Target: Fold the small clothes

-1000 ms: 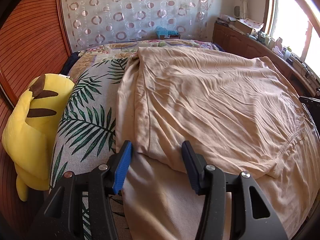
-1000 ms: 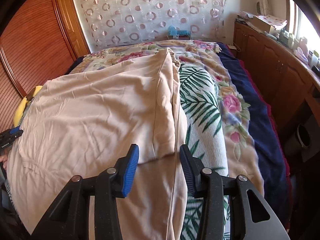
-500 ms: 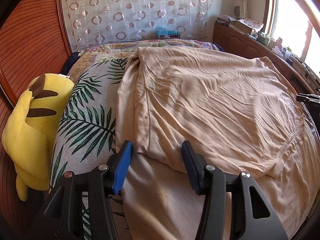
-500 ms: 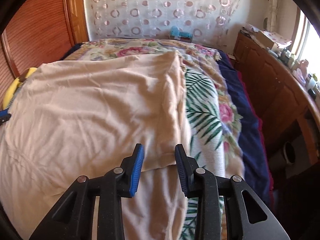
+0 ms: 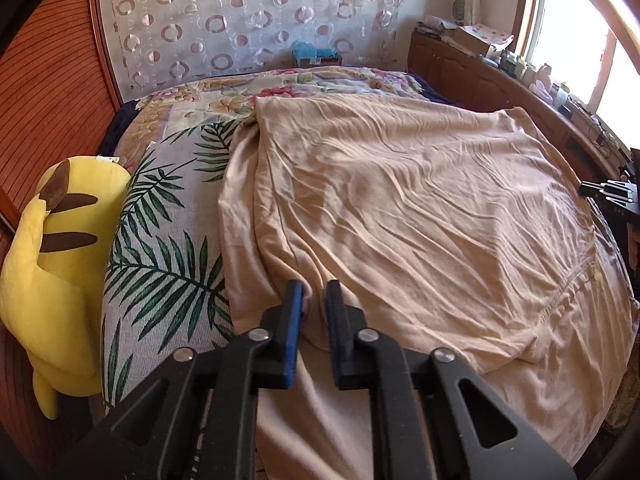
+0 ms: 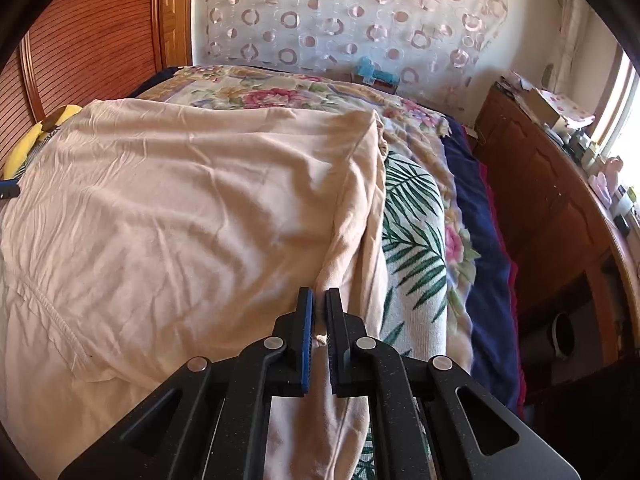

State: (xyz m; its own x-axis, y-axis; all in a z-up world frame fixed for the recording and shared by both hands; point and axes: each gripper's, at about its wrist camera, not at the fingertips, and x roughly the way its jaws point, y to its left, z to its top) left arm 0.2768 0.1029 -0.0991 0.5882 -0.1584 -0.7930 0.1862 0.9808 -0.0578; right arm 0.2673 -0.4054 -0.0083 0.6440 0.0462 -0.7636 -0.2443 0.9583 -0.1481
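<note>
Left wrist view: left gripper [image 5: 314, 294] and right gripper [image 6: 319, 300], jaws closing, each pinching the beige garment's [image 5: 420, 200] edge.

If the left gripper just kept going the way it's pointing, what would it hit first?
The beige garment. The left gripper is closing with a fold of it already between the jaws, so pushing on would likely just press more cloth into the bed beneath.

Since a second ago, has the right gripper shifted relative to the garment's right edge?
Yes. The right gripper has crept leftward onto the beige garment, away from the palm-leaf blanket; its jaws are closing, pinching a fold of the garment.
</note>
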